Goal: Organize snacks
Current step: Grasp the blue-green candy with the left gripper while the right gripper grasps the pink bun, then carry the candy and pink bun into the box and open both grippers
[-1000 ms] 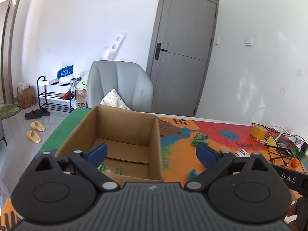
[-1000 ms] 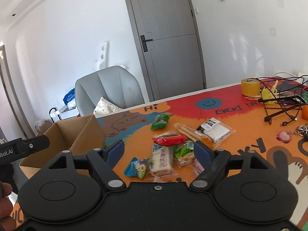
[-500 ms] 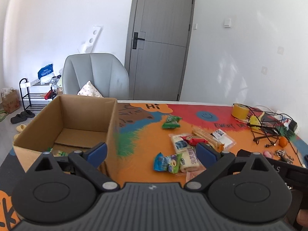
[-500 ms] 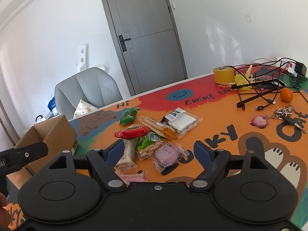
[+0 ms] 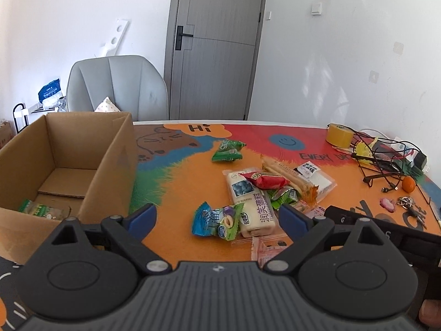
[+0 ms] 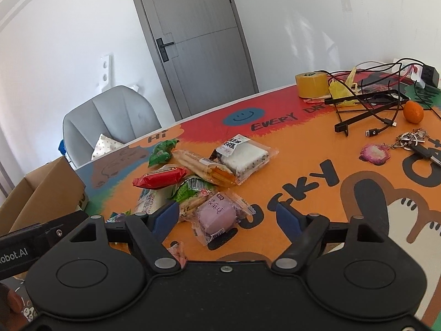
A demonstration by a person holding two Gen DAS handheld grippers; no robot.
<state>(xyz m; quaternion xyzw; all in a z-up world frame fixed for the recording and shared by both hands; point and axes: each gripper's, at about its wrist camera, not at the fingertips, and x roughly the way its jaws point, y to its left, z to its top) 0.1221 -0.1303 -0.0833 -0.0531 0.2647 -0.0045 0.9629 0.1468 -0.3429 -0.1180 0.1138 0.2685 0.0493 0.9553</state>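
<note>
Left gripper (image 5: 217,218): jaws wide apart, nothing gripped; they hang over the lower centre of the left wrist view, w/ a blue-green candy packet (image 5: 217,220) and a long white cake bar (image 5: 252,201) seen between the blue pads. Right gripper (image 6: 227,218): jaws also spread wide, empty, w/ a purple pastry in clear wrap (image 6: 217,216) seen in the gap, lower centre of the right wrist view. Snack pile sits mid-frame on the table (image 6: 303,149), on its orange cartoon cover: red wrapper (image 6: 160,179) on top of the white bar, green packets under it, biscuit-stick pack (image 6: 204,165) and a wrapped rice sandwich (image 6: 242,157) behind, one green bag (image 5: 227,151) apart, further up. Open cardboard box (image 5: 110,160) stands at left of the left wrist view, a green snack pack (image 5: 35,209) already lying in its near corner. Upper right of the table: yellow tape roll (image 6: 312,85), cables, black stand, a tangerine (image 6: 413,111), keys. Grey chair (image 5: 118,85) and door behind.
</note>
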